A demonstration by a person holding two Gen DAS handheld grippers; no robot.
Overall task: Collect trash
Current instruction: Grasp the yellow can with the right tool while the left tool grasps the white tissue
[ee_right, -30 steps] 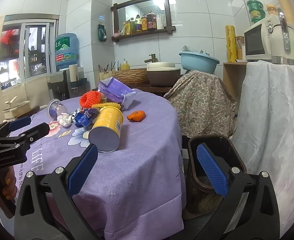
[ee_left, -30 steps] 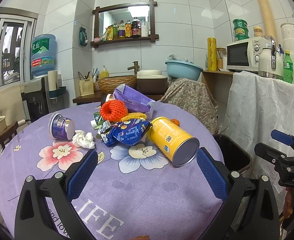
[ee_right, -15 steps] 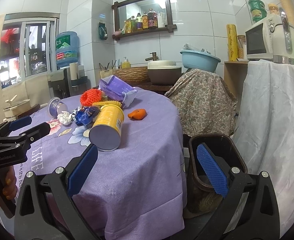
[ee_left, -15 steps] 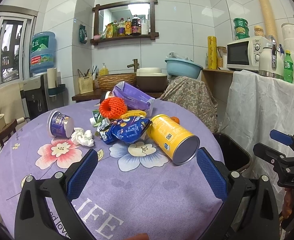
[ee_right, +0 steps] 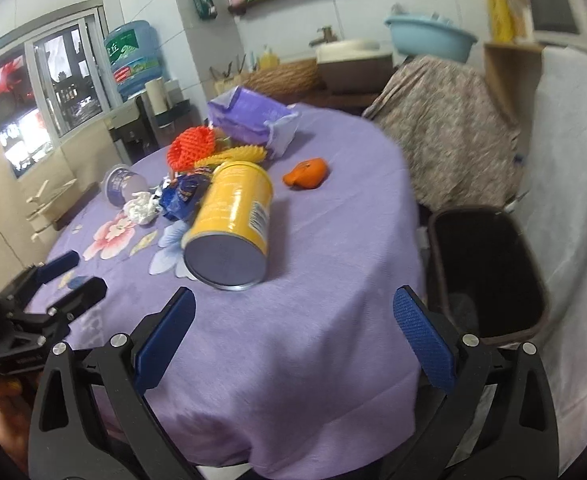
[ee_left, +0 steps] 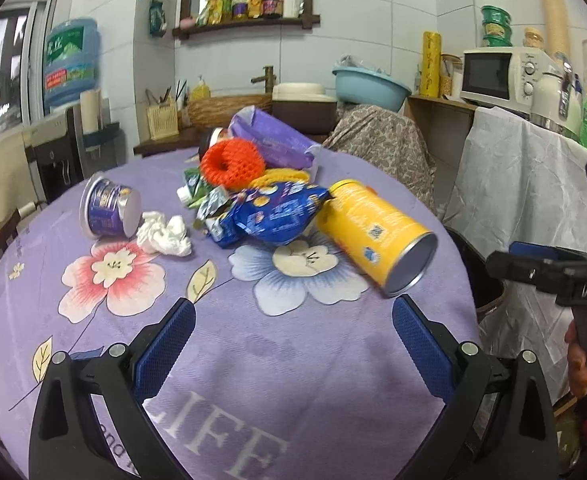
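Left gripper [ee_left: 293, 324]: jaws wide apart, empty, above the near part of the purple tablecloth [ee_left: 293, 380], facing the heap of trash.

Ahead and a little left: yogurt cup [ee_left: 109, 210] on its side, with crumpled tissue [ee_left: 165, 234] touching it. Ahead in the middle: blue snack bag [ee_left: 277, 216].

Ahead and to the right: yellow can [ee_left: 373, 232], lying on its side, long axis slanted, closed end toward the right gripper [ee_right: 293, 324].

Right gripper: also wide apart, holding nothing, can's end [ee_right: 223, 262] just ahead between the fingers. Probably the nearer tool for the can.

Far right, beside the table and below its edge: dark bin [ee_right: 489, 272].
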